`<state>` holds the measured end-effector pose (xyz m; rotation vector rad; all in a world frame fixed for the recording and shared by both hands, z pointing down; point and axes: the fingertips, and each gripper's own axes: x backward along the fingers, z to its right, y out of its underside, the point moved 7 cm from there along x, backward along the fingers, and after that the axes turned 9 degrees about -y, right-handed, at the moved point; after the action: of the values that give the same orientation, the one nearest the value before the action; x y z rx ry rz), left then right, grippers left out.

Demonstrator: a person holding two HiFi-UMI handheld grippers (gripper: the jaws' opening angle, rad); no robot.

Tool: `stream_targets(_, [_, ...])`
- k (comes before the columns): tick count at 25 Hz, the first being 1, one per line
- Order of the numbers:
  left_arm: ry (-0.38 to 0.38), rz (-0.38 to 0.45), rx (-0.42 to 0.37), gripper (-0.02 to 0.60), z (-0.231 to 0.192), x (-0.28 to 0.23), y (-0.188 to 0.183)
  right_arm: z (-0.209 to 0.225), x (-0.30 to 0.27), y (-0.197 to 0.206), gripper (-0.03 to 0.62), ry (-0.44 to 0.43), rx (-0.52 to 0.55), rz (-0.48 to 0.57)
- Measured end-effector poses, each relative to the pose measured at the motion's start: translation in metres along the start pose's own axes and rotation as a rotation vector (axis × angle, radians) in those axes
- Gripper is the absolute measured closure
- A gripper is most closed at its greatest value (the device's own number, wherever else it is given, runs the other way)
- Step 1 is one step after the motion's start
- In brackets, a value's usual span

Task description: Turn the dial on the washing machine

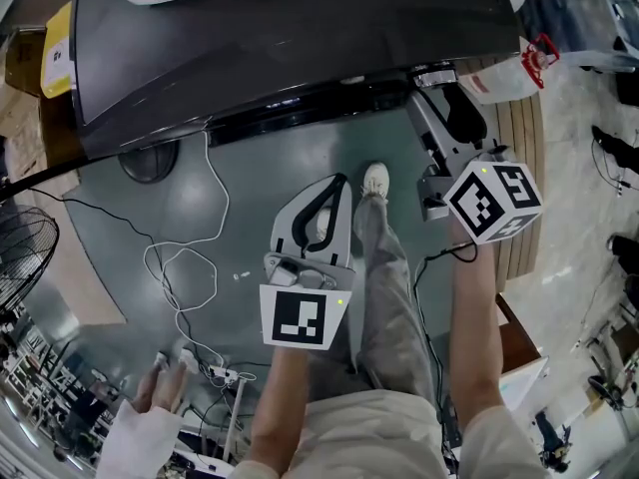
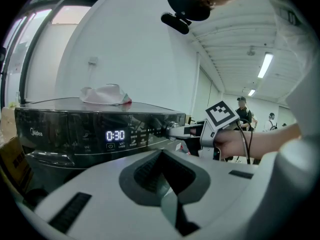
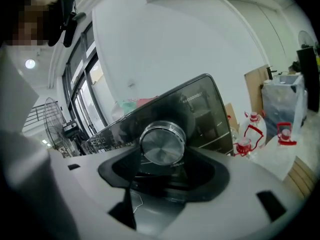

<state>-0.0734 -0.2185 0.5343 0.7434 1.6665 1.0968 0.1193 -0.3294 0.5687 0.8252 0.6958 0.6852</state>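
The dark washing machine (image 1: 300,28) fills the top of the head view. Its control panel (image 2: 75,129) shows a lit 0:30 display (image 2: 115,135). The silver dial (image 3: 162,143) sits at the panel's right end (image 1: 431,72). My right gripper (image 1: 439,86) reaches up to it, and its jaws stand on either side of the dial, shut on it (image 2: 176,131). The right gripper view is tilted, with the dial's round face square ahead. My left gripper (image 1: 339,183) hangs over the floor, well back from the machine, its jaws together with nothing between them.
A pale cloth (image 2: 106,94) lies on the machine's lid. A white cable (image 1: 190,257) loops over the green floor to a power strip (image 1: 215,372), beside another person's hand (image 1: 160,387). A fan (image 1: 20,257) stands at left. Red-capped bottles (image 3: 250,134) and bags stand right of the machine.
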Motion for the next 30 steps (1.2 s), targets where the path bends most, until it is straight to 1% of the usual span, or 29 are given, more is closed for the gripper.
stream_targets(18, [0.008,0.007,-0.001,0.57,0.0024,-0.0036,-0.0015,0.0055,0.0007,0.0022,0.316,-0.079,-0.267,0.02])
stream_targets(22, [0.01,0.008,-0.002,0.569,0.0037,-0.0045,-0.0026,0.0064,-0.0019,0.0049,0.316,-0.135,-0.333,0.033])
stream_targets(30, [0.014,0.007,-0.005,0.569,0.0047,-0.0051,-0.0043,0.0083,-0.0033,0.0067,0.316,-0.218,-0.515,0.079])
